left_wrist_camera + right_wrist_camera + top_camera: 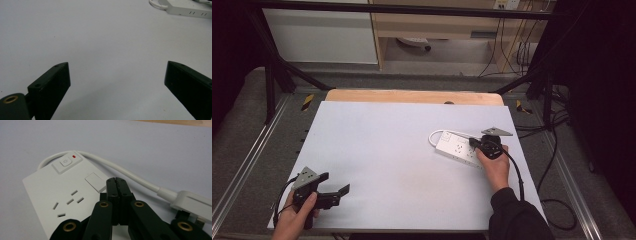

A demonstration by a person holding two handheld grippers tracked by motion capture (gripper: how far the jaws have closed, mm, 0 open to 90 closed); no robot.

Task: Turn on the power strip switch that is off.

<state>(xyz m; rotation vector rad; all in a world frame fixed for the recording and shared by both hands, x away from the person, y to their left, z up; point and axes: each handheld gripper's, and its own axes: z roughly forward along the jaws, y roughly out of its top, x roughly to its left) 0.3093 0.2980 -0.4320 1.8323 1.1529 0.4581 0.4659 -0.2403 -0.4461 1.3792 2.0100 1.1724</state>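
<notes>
White plastic power strip (458, 148) sits on the right side of the pale grey table (387, 160), and its long axis runs diagonally: the switch end points toward the far left, the other end comes back toward the person's right hand (495, 167). In the right gripper view you can see the power button (65, 162) with a small red light (74, 156) next to it at the far end, then a group of socket slots (68, 203) closer in. Its white cable (130, 175) loops out from the switch end and runs along the strip's side to a white plug (193, 203).

The right gripper (475, 143) hovers right over the strip, jaws pressed together with nothing between them. The left gripper (337, 192) is well apart from it, at the near left corner, with its 2 jaws spread wide over bare table.
</notes>
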